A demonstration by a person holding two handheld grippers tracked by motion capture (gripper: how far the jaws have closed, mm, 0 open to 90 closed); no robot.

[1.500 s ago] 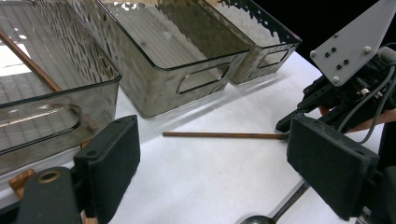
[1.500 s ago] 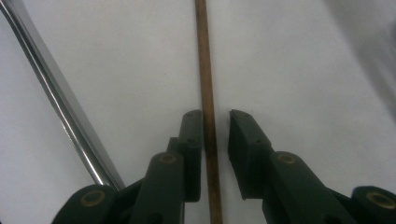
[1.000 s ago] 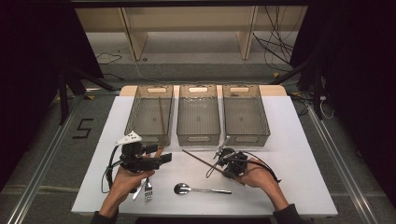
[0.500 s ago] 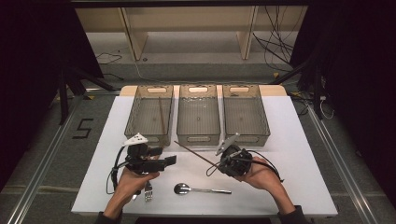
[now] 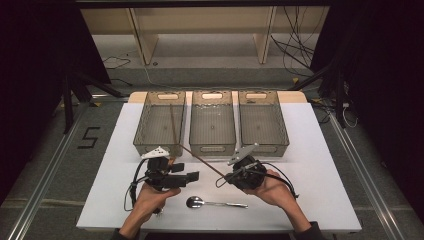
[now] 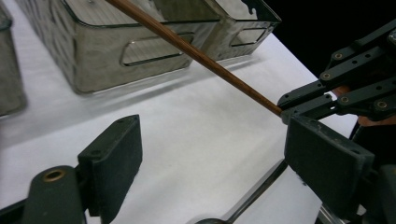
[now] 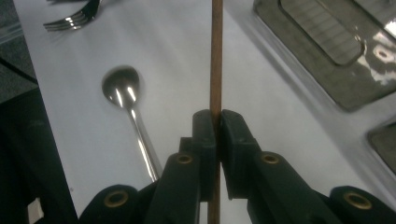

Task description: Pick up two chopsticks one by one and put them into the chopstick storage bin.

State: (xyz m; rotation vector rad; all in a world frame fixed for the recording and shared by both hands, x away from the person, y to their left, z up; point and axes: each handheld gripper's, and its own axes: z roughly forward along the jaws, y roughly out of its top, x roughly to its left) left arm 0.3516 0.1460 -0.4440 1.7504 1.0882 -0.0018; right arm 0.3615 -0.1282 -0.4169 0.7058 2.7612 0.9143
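My right gripper (image 5: 226, 179) (image 7: 215, 122) is shut on one end of a thin brown chopstick (image 5: 200, 159) (image 7: 216, 56). The stick slants up and left off the table, its far tip near the front of the left bin (image 5: 141, 125). My left gripper (image 5: 192, 176) (image 6: 219, 158) is open and points right, its tips just below the stick's middle. In the left gripper view the chopstick (image 6: 196, 51) crosses above the open jaws without touching them. A second chopstick (image 5: 173, 127) lies in the left bin.
Three clear bins stand in a row at the back: left, middle (image 5: 212, 148) and right (image 5: 265, 148). A metal spoon (image 5: 215, 203) (image 7: 122, 88) lies near the front edge between my hands, and a fork (image 7: 74, 18) lies to its left. The white table (image 5: 320, 165) is bare on the right.
The right gripper has lifted the chopstick, whose far tip now sits higher and nearer the left bin. The left gripper has slid right toward the stick.
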